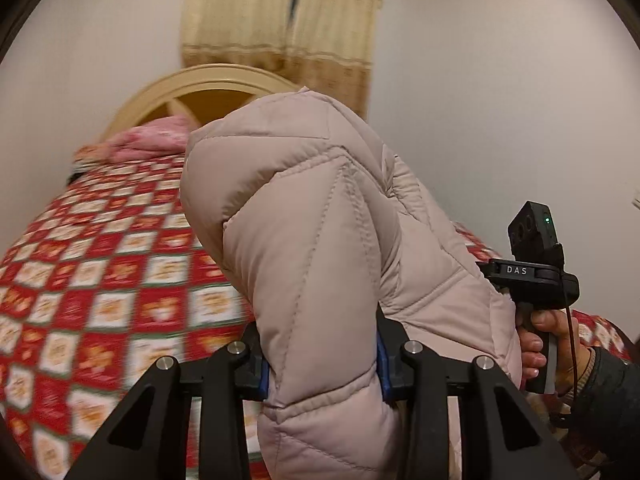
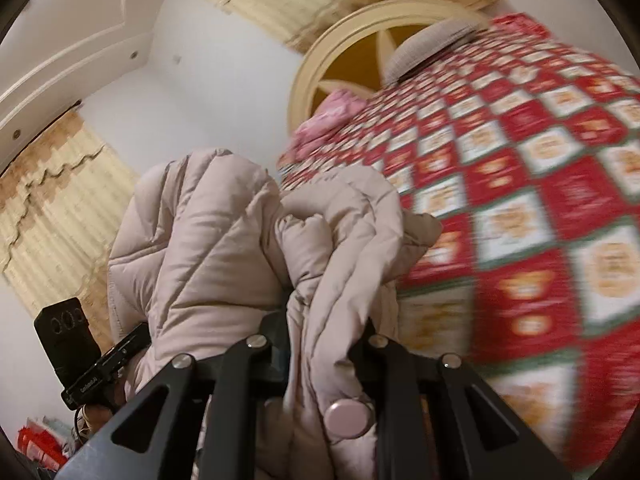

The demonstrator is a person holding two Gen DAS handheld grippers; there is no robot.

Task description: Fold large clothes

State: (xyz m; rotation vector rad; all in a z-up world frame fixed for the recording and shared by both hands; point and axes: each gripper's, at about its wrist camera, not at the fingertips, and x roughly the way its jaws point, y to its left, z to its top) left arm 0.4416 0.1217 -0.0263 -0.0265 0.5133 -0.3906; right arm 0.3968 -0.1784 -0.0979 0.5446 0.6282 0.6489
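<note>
- Left gripper [image 1: 322, 364]: matte black linkage arms, silver round screws, blue pads.
- Right gripper [image 2: 326, 360]: the same black arms and silver screws, white "DAS" lettering, a green light.
- Right hand [image 1: 548, 344]: bare skin, dark sleeve, thin red cable.

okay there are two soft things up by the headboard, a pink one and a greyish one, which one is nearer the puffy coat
The pink bundle: it lies at the bed's near corner just above the beige puffer coat, while the grey cushion sits farther along the headboard.
</note>
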